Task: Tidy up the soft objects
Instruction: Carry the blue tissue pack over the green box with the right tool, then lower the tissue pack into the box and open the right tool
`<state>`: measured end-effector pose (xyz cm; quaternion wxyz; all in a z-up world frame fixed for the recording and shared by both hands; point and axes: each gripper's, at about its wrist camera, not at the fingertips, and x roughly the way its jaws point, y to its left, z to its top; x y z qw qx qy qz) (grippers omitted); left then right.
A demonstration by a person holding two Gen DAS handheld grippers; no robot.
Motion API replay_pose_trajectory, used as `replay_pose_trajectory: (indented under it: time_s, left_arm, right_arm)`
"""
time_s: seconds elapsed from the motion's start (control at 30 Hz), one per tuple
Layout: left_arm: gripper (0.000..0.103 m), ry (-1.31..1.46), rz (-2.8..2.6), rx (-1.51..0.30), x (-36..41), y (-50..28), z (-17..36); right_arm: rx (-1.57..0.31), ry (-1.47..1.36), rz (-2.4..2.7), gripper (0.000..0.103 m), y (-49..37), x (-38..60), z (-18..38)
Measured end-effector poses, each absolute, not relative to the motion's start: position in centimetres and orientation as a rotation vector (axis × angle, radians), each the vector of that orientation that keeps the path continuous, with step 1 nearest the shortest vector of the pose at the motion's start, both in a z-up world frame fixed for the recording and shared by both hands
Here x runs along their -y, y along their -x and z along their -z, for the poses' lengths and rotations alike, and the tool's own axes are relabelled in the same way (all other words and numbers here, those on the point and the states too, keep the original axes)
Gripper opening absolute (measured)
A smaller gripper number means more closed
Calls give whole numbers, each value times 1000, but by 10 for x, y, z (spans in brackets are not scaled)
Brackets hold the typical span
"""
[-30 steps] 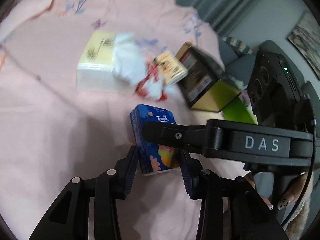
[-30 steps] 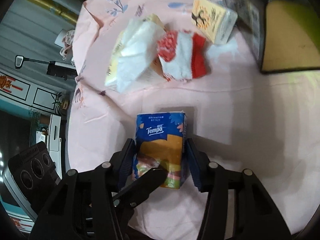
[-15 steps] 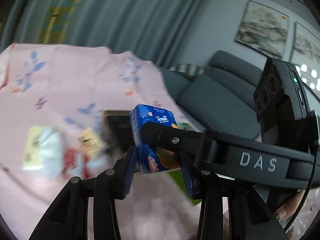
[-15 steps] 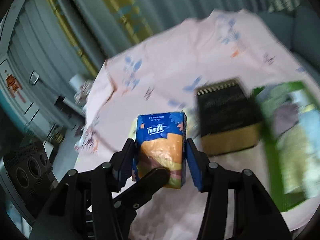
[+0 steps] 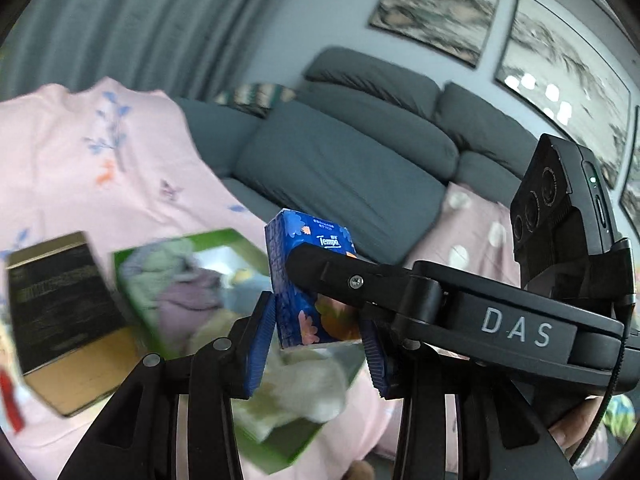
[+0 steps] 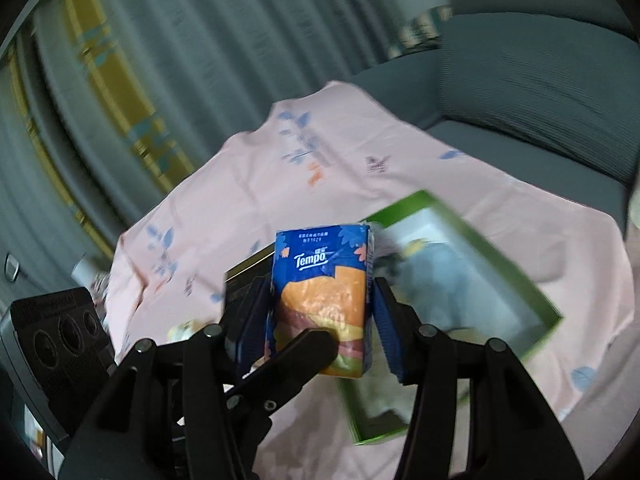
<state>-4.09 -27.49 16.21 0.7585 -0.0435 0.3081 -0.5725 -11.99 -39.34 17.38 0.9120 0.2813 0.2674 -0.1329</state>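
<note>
Tissue pack [image 6: 323,296] now airborne, clamped from two sides at once: right gripper [image 6: 322,320] has its blue pads against the pack's narrow sides, and left gripper [image 5: 318,340] pinches the same pack at right angles, its jaws nearly closed with both pads on the wrapper. Neither jaw setting looks changed across the frames; the grip is steady. What changed is position. A second ago the pack stood on the pink cloth [image 6: 280,184], with the loose tissue packets beyond it; half a second ago it was already lifted, with the black box [image 5: 60,312] and green box [image 6: 496,240] just coming into view. Now the green box sits directly behind and below the pack in both views, its inside already holding soft cloth items in lilac, pale green and blue. The loose packets have dropped out of view, apart from a red scrap at the left view's edge. Reading: pickup and most of the carry are done; the pack is over or just short of the box's near edge, exact overlap unclear given blur. Release into the box is not yet done.
</note>
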Motion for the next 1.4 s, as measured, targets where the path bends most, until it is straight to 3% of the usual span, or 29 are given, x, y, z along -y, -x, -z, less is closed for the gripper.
replay_pose_trajectory:
  time_s: [0.63,0.93,1.03,1.07,1.2,1.3,1.4]
  left_arm:
    - [42,23,1313,-944,339,44,-112]
    - [42,-19,1272,-925,339,49,-110]
    - [42,-18,1262,-897,333,50,-116]
    - [45,-16,1258,-890,331,50,-118]
    - [75,-13,1212,-838,314,50,-131]
    - [84,1,1181,-798,300,49,-140]
    - [85,14,1139,-768,278,47,-150]
  right_arm:
    - [-734,-694,510,53,133,450,-121]
    - [-791,-646,563,53,126,450,-115]
    - [-782,-637,561,59,127,449,-118]
    - [-775,-635,560,65,128,449,-120]
    - [-730,-614,563,73,132,443,-131]
    - [-700,-597,546,80,133,436,-139]
    - [-674,-570,539,83,132,427,-148]
